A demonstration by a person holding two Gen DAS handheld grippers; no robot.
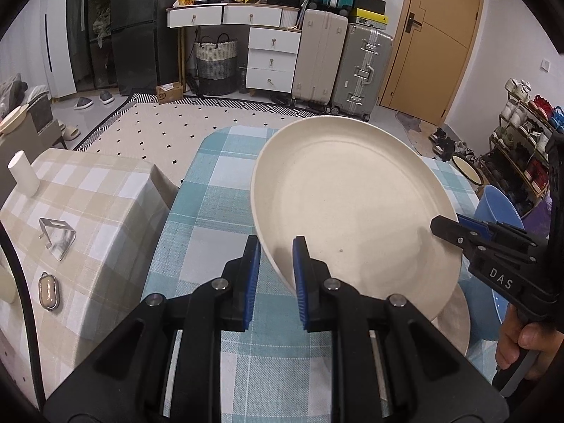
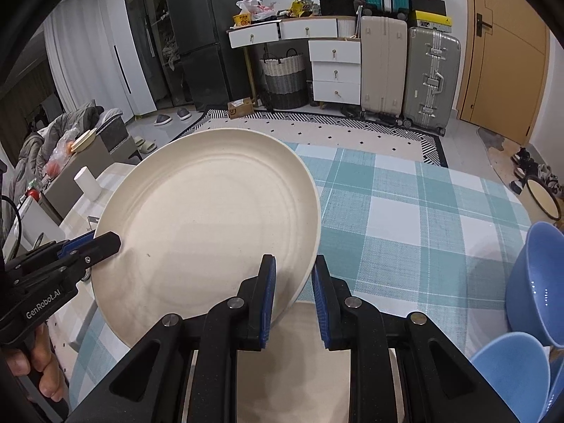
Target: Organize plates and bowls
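Observation:
A large cream plate (image 1: 352, 194) (image 2: 211, 218) hangs tilted above the table with the teal checked cloth (image 1: 211, 211) (image 2: 423, 211). My left gripper (image 1: 276, 246) (image 2: 109, 239) is shut on the plate's left rim. My right gripper (image 2: 294, 264) (image 1: 444, 227) is shut on the opposite rim. A second cream plate (image 1: 454, 317) (image 2: 303, 335) lies flat on the cloth beneath, mostly hidden by the held plate and my fingers. Blue bowls (image 2: 535, 282) (image 1: 497, 204) stand at the table's right edge, one of them (image 2: 511, 370) nearer to me.
Left of the table is a lower table in a beige checked cloth (image 1: 88, 211) with a white cylinder (image 1: 23, 174) and a metal stand (image 1: 58, 238). A dark-rimmed bowl (image 2: 543, 199) lies on the floor at the right. Suitcases and drawers line the far wall.

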